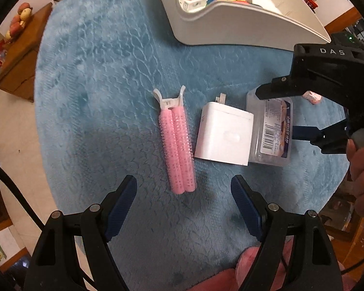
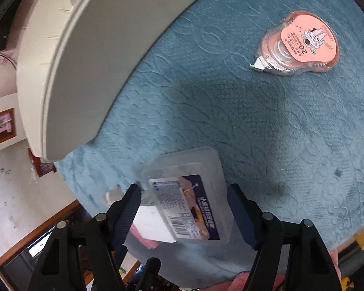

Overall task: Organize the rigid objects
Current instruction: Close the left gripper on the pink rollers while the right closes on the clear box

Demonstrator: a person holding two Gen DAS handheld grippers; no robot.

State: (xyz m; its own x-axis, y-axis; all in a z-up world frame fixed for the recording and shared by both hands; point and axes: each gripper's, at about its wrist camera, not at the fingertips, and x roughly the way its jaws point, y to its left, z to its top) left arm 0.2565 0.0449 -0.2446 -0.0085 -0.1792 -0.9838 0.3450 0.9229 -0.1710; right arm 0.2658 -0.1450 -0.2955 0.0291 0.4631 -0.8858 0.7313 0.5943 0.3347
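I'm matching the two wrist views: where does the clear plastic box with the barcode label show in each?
Left wrist: clear plastic box with the barcode label, right of centre, beside the white charger.
Right wrist: bottom centre, between the open fingers of the right hand-held gripper.
Shared landmark: white organiser tray.

Blue cloth over the bench: plush, matt, embossed with a wavy pattern. Organizer tray: smooth white plastic, slight sheen. Pink hair roller clip: bristly plastic, rough, with a smooth white plastic hinge. Charger block: glossy white plastic, metal prongs. Clear box: translucent plastic with a glossy printed paper label. Correction-tape dispenser: clear glossy plastic, matt pink label. Left gripper: matt black plastic, ribbed blue pads, metal pins.
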